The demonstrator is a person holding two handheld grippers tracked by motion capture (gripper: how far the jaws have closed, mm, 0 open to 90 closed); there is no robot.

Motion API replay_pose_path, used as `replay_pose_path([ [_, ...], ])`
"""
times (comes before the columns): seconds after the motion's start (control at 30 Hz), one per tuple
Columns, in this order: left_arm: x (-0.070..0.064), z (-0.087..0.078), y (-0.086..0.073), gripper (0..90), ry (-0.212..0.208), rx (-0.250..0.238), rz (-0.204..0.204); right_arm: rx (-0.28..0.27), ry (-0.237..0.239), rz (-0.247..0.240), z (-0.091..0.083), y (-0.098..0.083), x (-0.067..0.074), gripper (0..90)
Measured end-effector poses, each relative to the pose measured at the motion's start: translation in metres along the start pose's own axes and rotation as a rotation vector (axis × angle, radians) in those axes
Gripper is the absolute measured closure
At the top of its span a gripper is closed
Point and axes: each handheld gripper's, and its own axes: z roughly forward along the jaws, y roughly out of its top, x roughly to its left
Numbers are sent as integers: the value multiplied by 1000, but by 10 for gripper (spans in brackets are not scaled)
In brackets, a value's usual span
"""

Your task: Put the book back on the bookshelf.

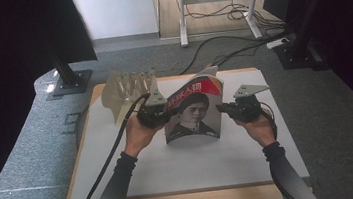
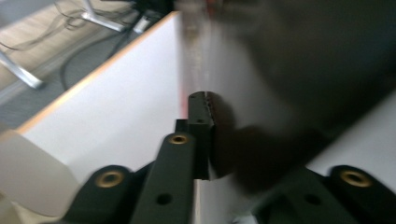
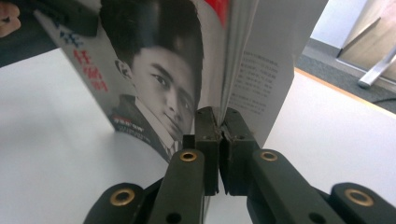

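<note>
**Two grippers stand a magazine upright at mid-table**

A thin paper magazine with a black-and-white portrait cover and red masthead [image 1: 193, 110] stands on its lower edge at the centre of the high view, on the white-topped table with a pale wood rim [image 1: 192, 163]. The left gripper [image 1: 158, 115] is clenched on the magazine's left edge; the right gripper [image 1: 225, 107] pinches the right edge, its jaws meeting on the pages low in the right gripper view [image 3: 219, 126]. A translucent ribbed plastic rack [image 1: 128, 87] waits in the upper left of the high view, just behind the left gripper. The step appears to be carrying the magazine upright, possibly towards that rack. Doing it well likely means moving both hands together, since uneven pull could buckle or tear the pages.
</note>
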Motion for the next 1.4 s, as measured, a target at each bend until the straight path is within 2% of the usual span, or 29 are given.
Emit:
replay_pose_path([
  [0.07, 2, 0, 0, 864, -2, 0, -5, -2, -2, 17, -3, -2, -3, 815],
  [0.3, 7, -4, -3, 868, -19, -18, -38, 31, -45, 89, -12, -27, -13, 529],
  [0.43, 11, -10, -3, 870, -26, -14, -55, 77, -78, 87, -8, -49, -13, 387],
  [0.57, 14, -19, -3, 870, -28, -15, -80, 119, -89, 92, -1, -72, -9, 291],
  [0.7, 17, -31, -4, 871, -26, -16, -95, 160, -92, 113, 4, -96, -6, 232],
  [0.83, 20, -42, -6, 871, -17, -14, -121, 195, -125, 129, 5, -119, -6, 184],
  [1.07, 21, -57, -7, 871, -3, -5, -124, 221, -164, 170, 10, -143, -5, 122],
  [1.13, 22, -61, -8, 871, 4, -4, -127, 205, -186, 169, 10, -144, -4, 120],
  [1.23, 23, -69, -9, 871, 19, -2, -138, 214, -190, 167, 10, -144, -3, 115],
  [1.4, 29, -83, -16, 871, 37, -11, -171, 239, -218, 121, 14, -144, 1, 106],
])
